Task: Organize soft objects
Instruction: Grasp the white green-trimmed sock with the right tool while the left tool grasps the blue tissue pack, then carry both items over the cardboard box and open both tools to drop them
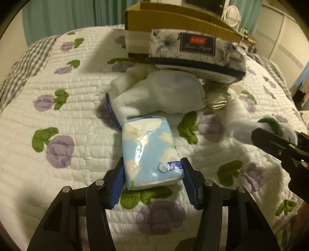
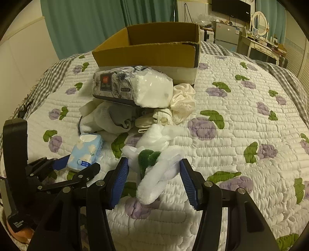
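A light blue tissue pack lies on the quilted bed between the fingers of my left gripper, which is open and straddles its near end; the pack also shows in the right wrist view. My right gripper is open around a white plush toy with a green patch, fingers beside it. Behind lies a pile: white mesh cloth, a floral tissue-paper pack on top, cream fabric. An open cardboard box stands behind the pile.
The floral quilt covers the bed all around. Teal curtains hang behind. A dresser with a round mirror and a TV stand at the far right. The left gripper also shows in the right wrist view.
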The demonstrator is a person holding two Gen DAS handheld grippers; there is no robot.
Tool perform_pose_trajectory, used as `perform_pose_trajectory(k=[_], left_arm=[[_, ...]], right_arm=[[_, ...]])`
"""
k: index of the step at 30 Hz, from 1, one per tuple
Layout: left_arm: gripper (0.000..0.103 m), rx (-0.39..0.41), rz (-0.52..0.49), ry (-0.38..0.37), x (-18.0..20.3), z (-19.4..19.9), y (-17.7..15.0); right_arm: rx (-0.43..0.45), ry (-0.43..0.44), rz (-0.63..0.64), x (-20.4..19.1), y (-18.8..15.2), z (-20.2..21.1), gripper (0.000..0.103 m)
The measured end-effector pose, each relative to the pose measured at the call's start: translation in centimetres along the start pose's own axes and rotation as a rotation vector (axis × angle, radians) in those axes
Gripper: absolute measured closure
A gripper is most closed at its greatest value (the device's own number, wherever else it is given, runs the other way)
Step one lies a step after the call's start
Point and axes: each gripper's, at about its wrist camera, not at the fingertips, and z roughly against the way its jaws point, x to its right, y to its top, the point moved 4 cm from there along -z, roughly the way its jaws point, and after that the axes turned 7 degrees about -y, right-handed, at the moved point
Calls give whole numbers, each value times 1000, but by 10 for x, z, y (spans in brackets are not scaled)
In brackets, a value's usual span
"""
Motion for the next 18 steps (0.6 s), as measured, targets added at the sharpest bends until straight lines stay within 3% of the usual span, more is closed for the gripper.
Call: perform_pose_trajectory(k=[12, 18], left_arm=[[50, 193, -70, 41, 18, 86, 11], [50, 289, -83, 33, 24, 122, 39]], right_arm=[[175, 2, 27, -5, 1, 65, 48], [285, 8, 35, -4, 29, 110, 49]])
